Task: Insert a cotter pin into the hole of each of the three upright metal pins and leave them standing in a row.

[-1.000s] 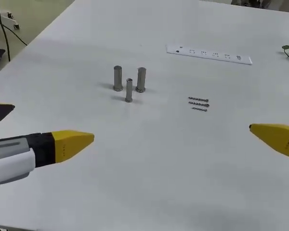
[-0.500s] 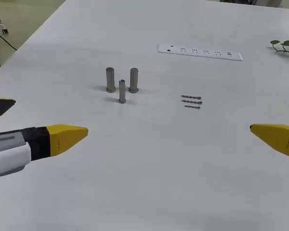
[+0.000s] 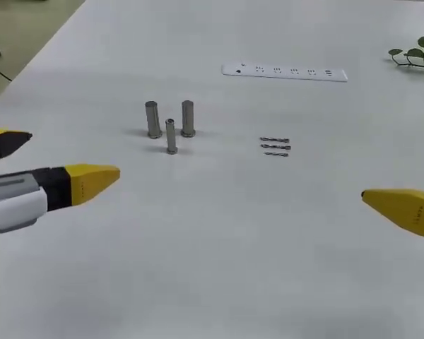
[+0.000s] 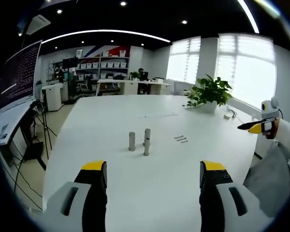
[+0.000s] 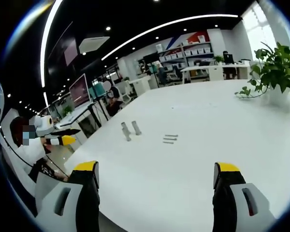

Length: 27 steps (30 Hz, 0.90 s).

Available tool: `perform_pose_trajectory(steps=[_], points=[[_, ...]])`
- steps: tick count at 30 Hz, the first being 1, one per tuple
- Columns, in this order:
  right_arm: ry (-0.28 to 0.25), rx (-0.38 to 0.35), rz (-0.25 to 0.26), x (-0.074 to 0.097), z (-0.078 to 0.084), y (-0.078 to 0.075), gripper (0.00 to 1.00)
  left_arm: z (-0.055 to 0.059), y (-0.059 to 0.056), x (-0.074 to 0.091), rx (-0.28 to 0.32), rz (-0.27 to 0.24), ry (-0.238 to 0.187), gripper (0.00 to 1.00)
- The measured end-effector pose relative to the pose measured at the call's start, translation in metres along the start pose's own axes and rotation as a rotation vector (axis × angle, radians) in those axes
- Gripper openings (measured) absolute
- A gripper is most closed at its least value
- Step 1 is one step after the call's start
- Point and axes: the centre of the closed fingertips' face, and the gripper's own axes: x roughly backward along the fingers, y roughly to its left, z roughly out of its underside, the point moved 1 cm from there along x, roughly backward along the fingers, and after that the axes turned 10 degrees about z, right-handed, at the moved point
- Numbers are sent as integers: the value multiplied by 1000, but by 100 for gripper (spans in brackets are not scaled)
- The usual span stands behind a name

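- White tabletop spreads across the head view, in an office with shelves, desks and bright windows behind it in the gripper views.
- Three short grey cylindrical metal pins stand upright left of the table's middle. They are close together in a triangle: two at the back and one in front, between them.
- Three thin silvery cotter pins lie flat on the table to the right of the metal pins, apart from them. They lie side by side, parallel to one another.
- Beyond them, a long white power strip lies flat towards the far edge.
- A green leafy plant shows at the far right corner.
- The left gripper, yellow-tipped with black and grey behind, hangs over the near left part of the table. Its jaws are spread wide, with nothing between them.
- The right gripper hangs over the near right side, its jaws also wide apart and holding nothing.
- Both grippers are well short of the metal pins and the cotter pins, touching neither.
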Motion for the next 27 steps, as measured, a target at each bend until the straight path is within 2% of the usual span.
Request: perform_pose_trajectory(steps=[4, 7, 13, 15, 18, 27], points=[[-7, -12, 3, 0, 0, -1, 97, -9, 10, -16, -51, 16, 5, 72], [-7, -15, 4, 0, 1, -2, 97, -14, 12, -29, -86, 43, 9, 69], [-1, -24, 16, 2, 3, -5, 96, -21, 9, -59, -150, 97, 18, 62], [-1, -1, 20, 4, 2, -6, 97, -22, 7, -68, -173, 116, 23, 59], [18, 41, 39, 6, 4, -9, 98, -20, 6, -81, -172, 144, 33, 55], [39, 47, 69, 8, 5, -12, 97, -17, 5, -118, -168, 204, 42, 43]])
